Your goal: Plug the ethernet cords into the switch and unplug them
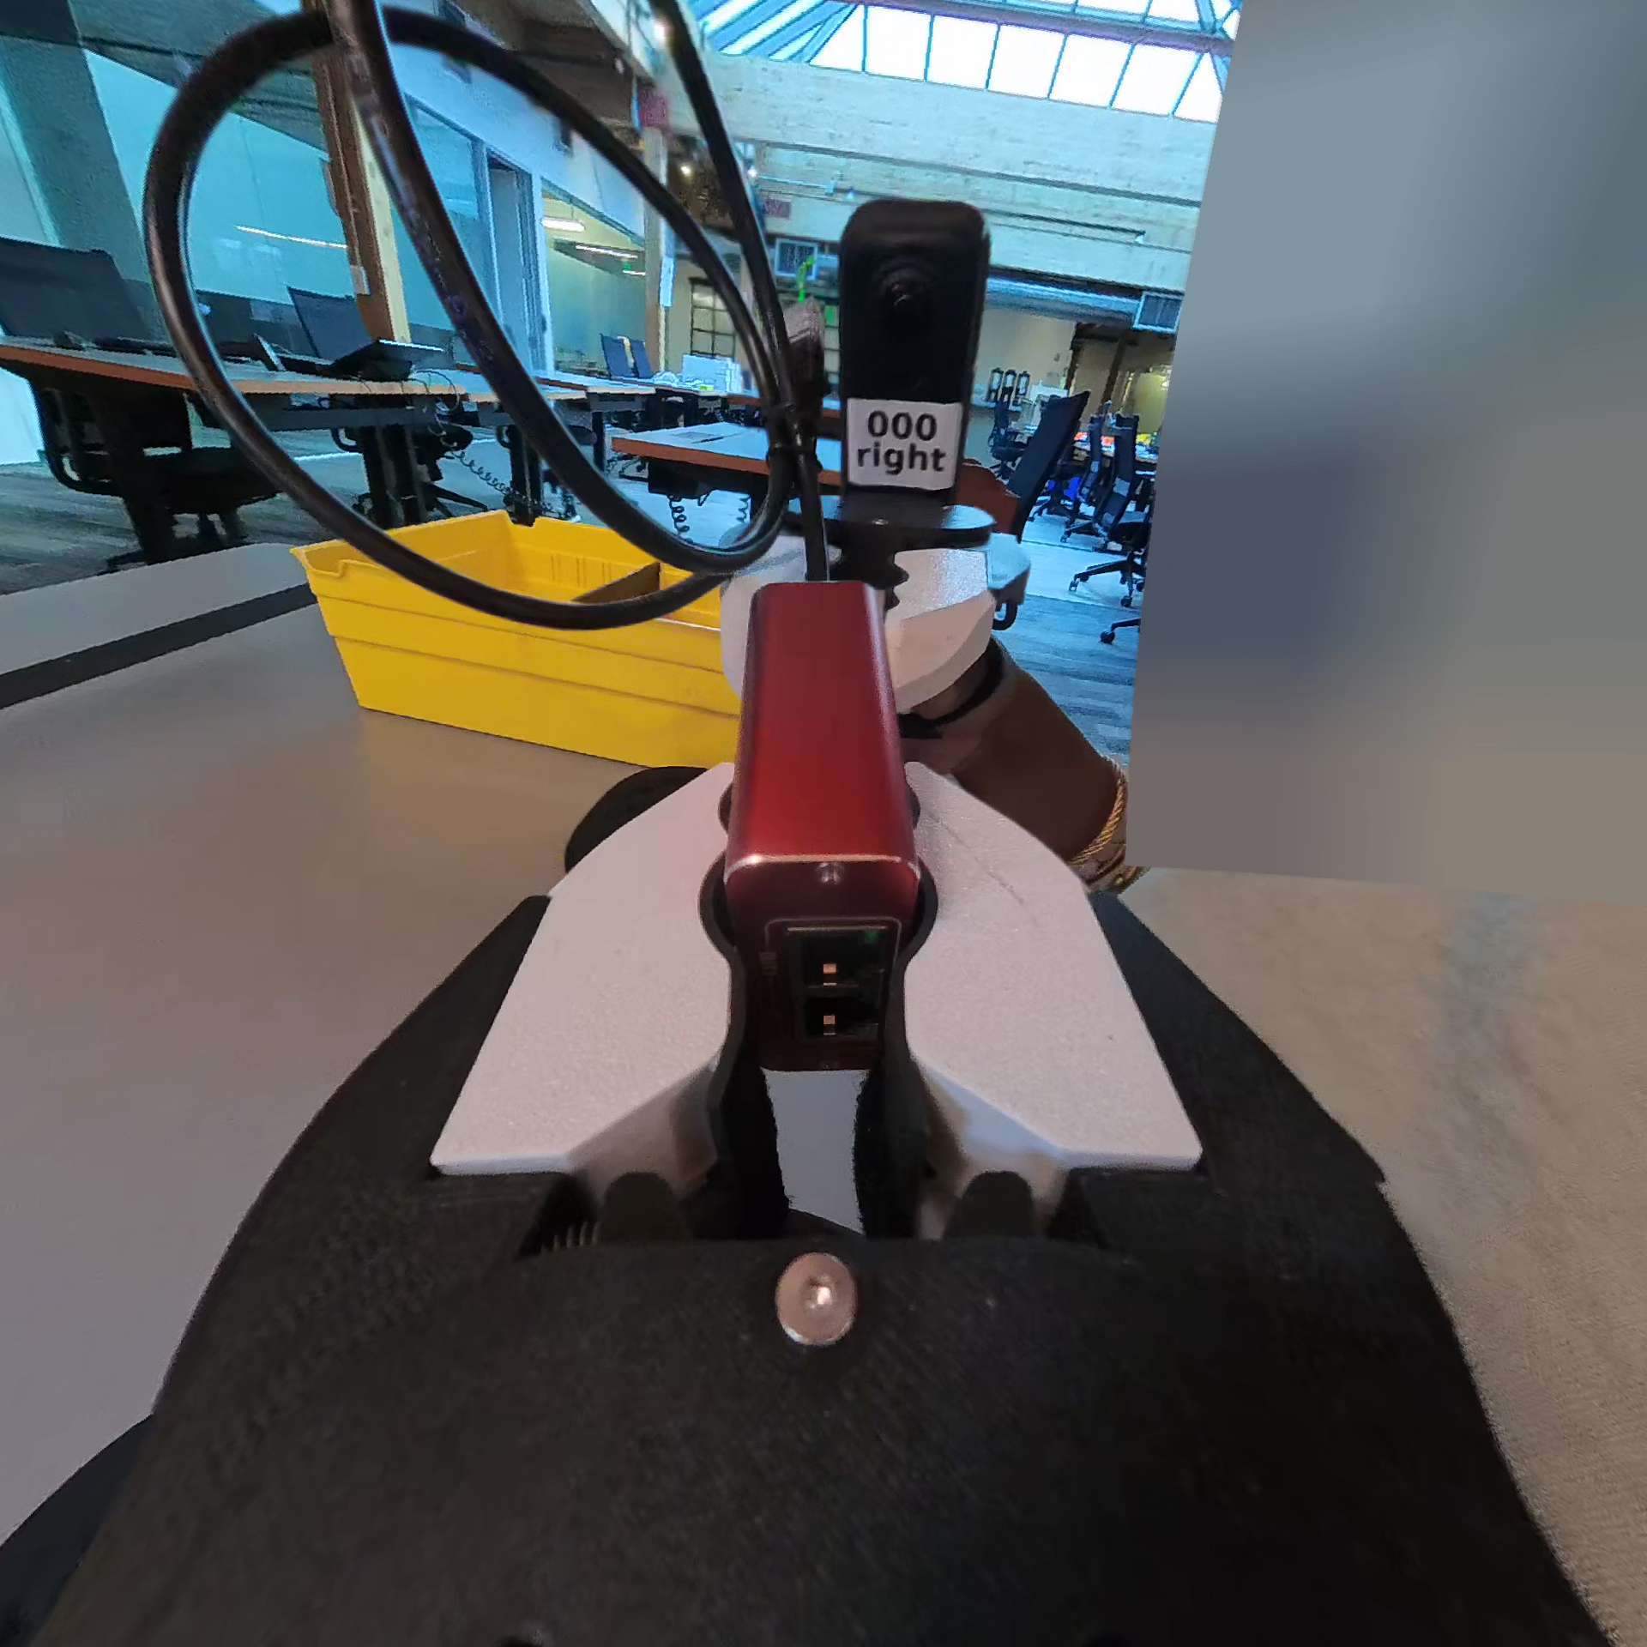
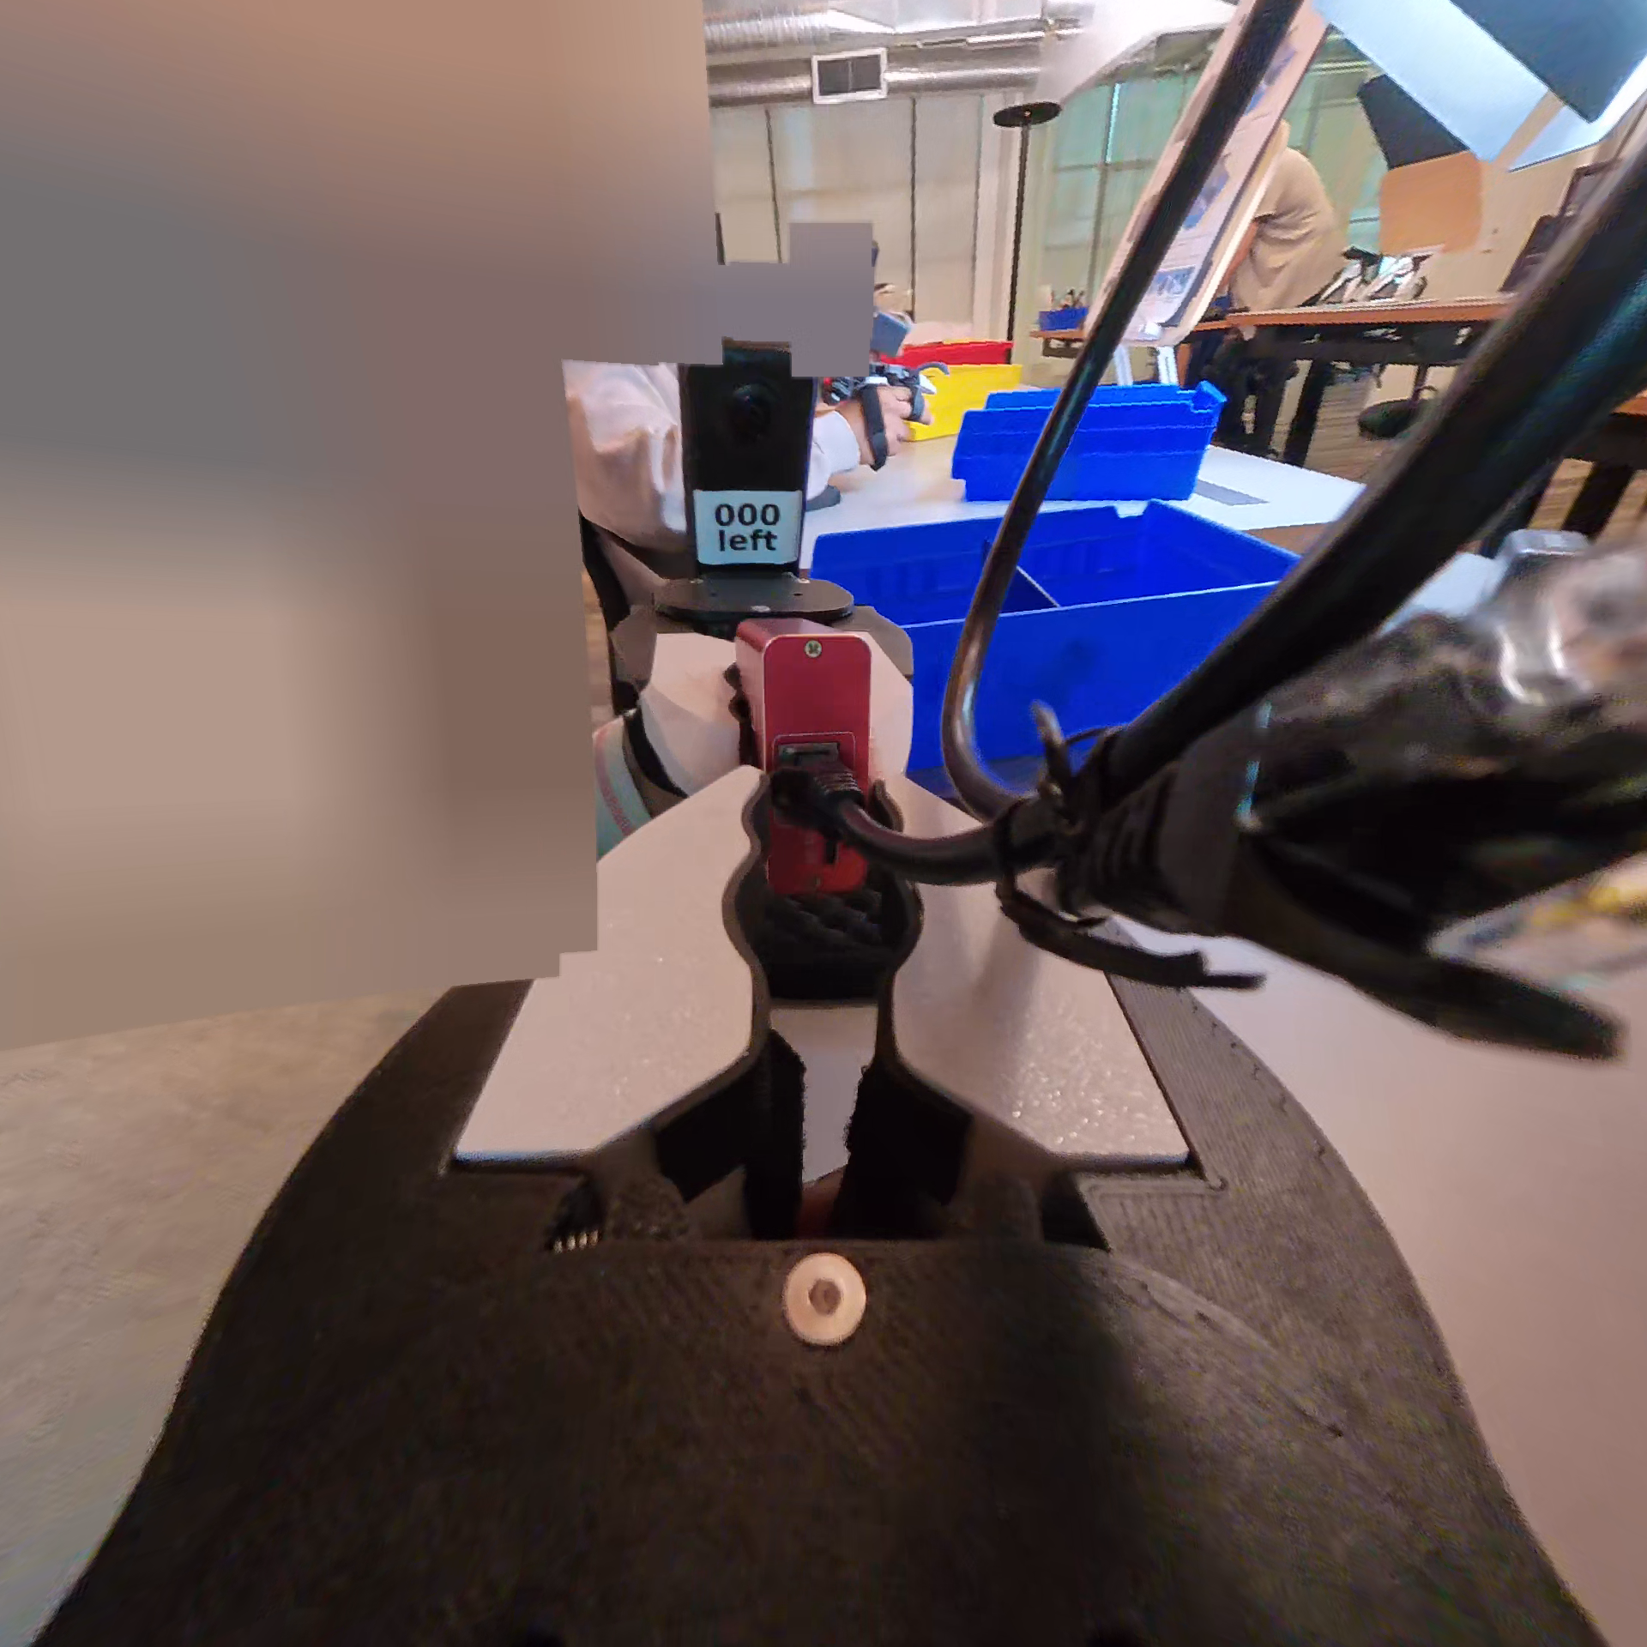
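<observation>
We hold the small red anodised metal switch point(image 1: 820, 802) lifted above the grey worktop point(image 1: 223, 847), our left claw point(image 1: 820, 900) clamped on one end. One glossy black ethernet cord point(image 2: 900, 842) sits plugged into its far face; two near ports gape empty. Whether our right claw point(image 2: 824, 878) grips the plug, we cannot tell. Unplugging remains.

Left tongs point(image 1: 820, 909) clamping red switch point(image 1: 820, 766)

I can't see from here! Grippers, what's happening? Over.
Left gripper shut on small red metal switch. Right gripper shut on plugged-in black ethernet cord. Nothing blocking.
</observation>
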`<state>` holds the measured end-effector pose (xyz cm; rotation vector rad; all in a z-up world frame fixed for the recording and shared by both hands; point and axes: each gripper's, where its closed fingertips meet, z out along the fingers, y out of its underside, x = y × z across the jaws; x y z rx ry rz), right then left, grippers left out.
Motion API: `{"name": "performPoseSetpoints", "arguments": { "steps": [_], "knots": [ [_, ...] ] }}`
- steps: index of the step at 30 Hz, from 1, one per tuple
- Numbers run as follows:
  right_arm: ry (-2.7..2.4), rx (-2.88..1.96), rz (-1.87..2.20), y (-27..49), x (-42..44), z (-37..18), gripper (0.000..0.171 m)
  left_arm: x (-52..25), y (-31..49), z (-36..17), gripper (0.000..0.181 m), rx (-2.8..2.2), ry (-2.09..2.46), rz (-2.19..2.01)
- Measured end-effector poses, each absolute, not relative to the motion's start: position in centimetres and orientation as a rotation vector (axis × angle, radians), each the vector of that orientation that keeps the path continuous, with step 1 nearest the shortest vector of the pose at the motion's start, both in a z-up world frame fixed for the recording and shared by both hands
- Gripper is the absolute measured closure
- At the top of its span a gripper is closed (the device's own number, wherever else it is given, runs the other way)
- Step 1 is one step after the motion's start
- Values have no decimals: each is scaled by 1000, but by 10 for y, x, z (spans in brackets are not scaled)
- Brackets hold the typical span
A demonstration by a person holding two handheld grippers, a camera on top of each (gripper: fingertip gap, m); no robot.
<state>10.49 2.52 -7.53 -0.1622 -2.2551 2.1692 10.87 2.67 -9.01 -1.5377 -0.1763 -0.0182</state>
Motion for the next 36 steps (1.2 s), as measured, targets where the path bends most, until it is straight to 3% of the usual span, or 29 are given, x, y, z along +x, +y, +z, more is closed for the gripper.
{"name": "performPoseSetpoints", "arguments": {
  "steps": [18,36],
  "knots": [
    [-1963,-33,1822,27,83,-74,149,85,24,-92,151,-1546,-233,344],
    [-1849,64,2079,28,102,-57,154,103,27,-79,152,-1503,-145,184]
  ]
}}
